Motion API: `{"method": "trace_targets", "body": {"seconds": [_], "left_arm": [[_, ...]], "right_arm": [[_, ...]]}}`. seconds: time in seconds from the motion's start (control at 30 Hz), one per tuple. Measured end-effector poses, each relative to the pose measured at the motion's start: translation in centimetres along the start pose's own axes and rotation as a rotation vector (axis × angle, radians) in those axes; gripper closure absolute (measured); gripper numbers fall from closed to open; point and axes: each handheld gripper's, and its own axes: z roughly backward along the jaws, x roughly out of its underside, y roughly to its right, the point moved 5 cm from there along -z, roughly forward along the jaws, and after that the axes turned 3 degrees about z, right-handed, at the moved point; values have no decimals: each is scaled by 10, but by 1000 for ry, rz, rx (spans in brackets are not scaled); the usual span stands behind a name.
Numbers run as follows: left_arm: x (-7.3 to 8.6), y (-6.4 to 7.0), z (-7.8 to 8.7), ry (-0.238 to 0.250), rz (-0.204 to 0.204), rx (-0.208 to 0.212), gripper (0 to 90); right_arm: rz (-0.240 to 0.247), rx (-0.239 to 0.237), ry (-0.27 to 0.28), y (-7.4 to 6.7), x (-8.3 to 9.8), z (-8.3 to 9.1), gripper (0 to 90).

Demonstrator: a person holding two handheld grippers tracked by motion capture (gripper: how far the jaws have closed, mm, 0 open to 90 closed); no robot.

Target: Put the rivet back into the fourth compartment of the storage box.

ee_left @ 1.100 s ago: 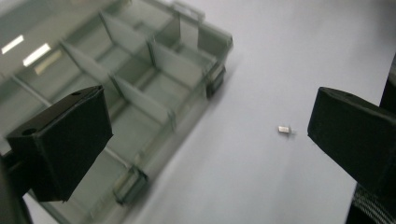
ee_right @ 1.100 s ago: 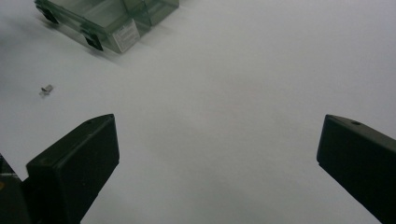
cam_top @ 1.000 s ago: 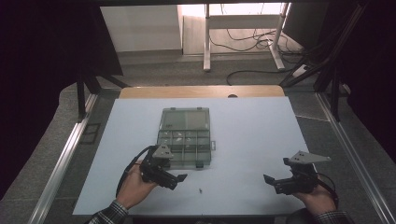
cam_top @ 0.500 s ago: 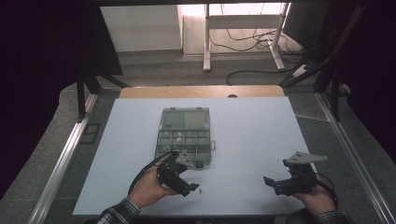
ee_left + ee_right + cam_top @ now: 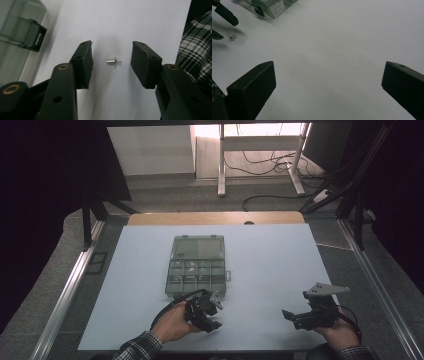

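We see the left gripper [image 5: 112,62] low over the white table [image 5: 270,270], its jaws on either side of a small metal pin [image 5: 113,61] that lies flat on the surface. The jaws have just been closing, yet a gap remains on each side of the pin; the pads are not touching it. The pin lies crosswise between the jaws, its thin tip pointing toward the right-hand jaw in the left gripper view.

From above, we find the left gripper [image 5: 207,316] at the near edge of the table, just in front of a clear plastic parts box [image 5: 196,265], which sits near the middle of the table with its lid shut. A corner of that box and its latch [image 5: 32,35] sit at the upper left of the left gripper view, and a checked sleeve [image 5: 195,57] at its right edge.

The right gripper [image 5: 295,317] rests near the table's front right corner, well apart from the box. We note its jaws standing wide open with bare table between them, and the pin [image 5: 232,38] far off at the upper left of its view
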Motion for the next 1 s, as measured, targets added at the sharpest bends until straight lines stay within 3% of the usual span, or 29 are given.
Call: {"method": "trace_targets", "body": {"seconds": [0.13,0.33,0.63,0.83,1.0], "left_arm": [[1,3,-9,-33,-24,-31,630],[1,7,-11,-37,-41,-26,736],[2,1,-7,-29,0,-1,743],[1,-7,3,17,54,11,743],[0,-12,17,85,97,20,743]], "right_arm": [[5,0,-7,-1,0,-1,0],[5,-1,-9,-1,1,-1,0],[5,0,-9,-1,1,-1,0],[4,0,-9,0,1,0,0],[2,1,-11,0,1,0,0]]}}
